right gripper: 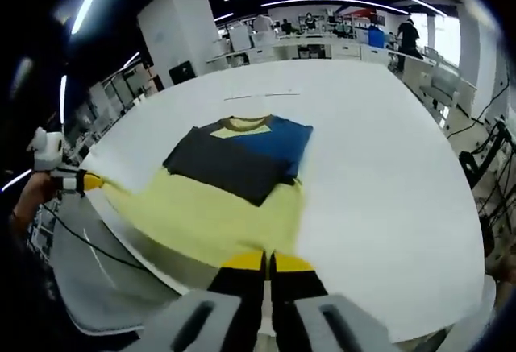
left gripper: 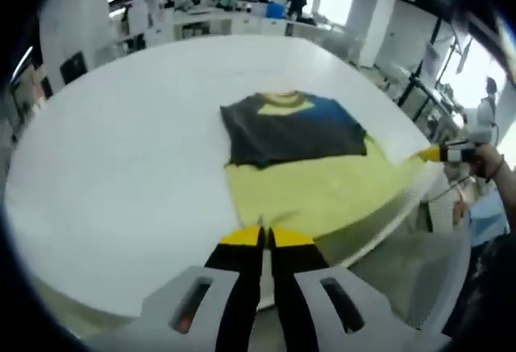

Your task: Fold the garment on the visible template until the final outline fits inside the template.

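Left hand-held gripper [left gripper: 267, 238] and right hand-held gripper [right gripper: 267, 262] each clenched on the yellow hem of the dark-and-yellow T-shirt [right gripper: 234, 176], spread on the white round surface [right gripper: 379, 167]; judged early, most folding left.

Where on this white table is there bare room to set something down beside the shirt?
The white table is bare on both sides of the T-shirt and beyond its collar toward the far edge. The near edge is crowded: the yellow hem lies there, pinched by the left gripper and right gripper.
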